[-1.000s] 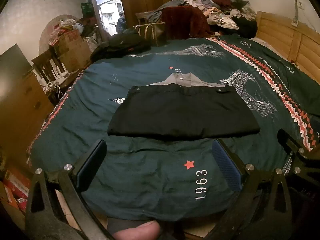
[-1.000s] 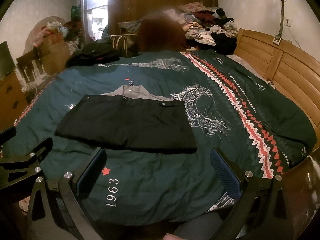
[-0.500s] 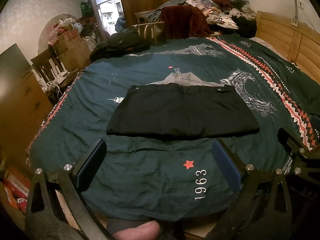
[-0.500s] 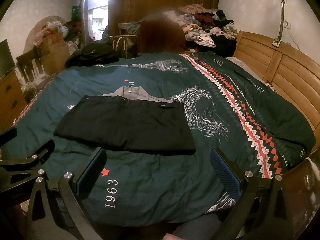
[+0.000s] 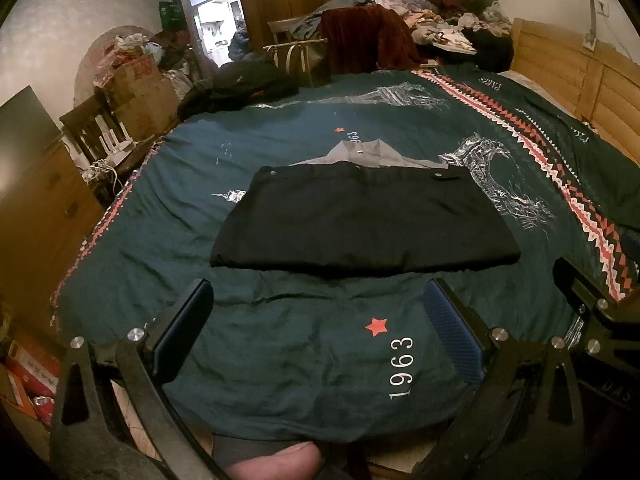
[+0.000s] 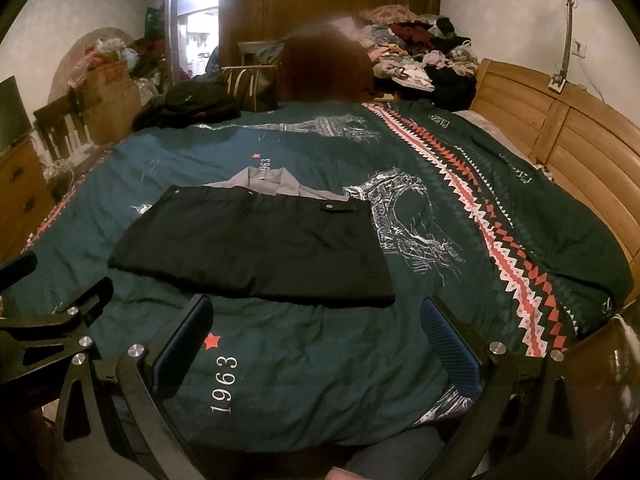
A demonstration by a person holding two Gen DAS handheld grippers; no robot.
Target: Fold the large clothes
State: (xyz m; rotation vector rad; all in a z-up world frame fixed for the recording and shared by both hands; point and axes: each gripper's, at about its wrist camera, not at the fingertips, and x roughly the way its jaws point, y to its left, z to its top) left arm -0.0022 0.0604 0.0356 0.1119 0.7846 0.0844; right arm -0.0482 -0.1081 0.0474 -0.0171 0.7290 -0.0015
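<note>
A black garment (image 5: 364,220) lies folded into a flat rectangle on the dark green bedspread (image 5: 280,360), with a grey collar part (image 5: 360,152) sticking out behind it. The right wrist view shows the same black garment (image 6: 256,248) left of centre. My left gripper (image 5: 320,312) hovers open just short of the garment's near edge, nothing between its fingers. My right gripper (image 6: 316,328) is open too, near the garment's right front corner, and empty. Each gripper shows at the edge of the other's view.
A wooden headboard (image 6: 560,136) runs along the bed's right side. Piles of clothes (image 5: 440,28) and a chair (image 5: 296,52) stand behind the bed. A wooden dresser (image 5: 36,216) and cardboard boxes (image 5: 140,88) crowd the left. A dark heap (image 6: 188,108) lies at the bed's far left corner.
Almost nothing has changed; both grippers stay open and nearly still, with only a slight drift of the views. The garment has not moved.
</note>
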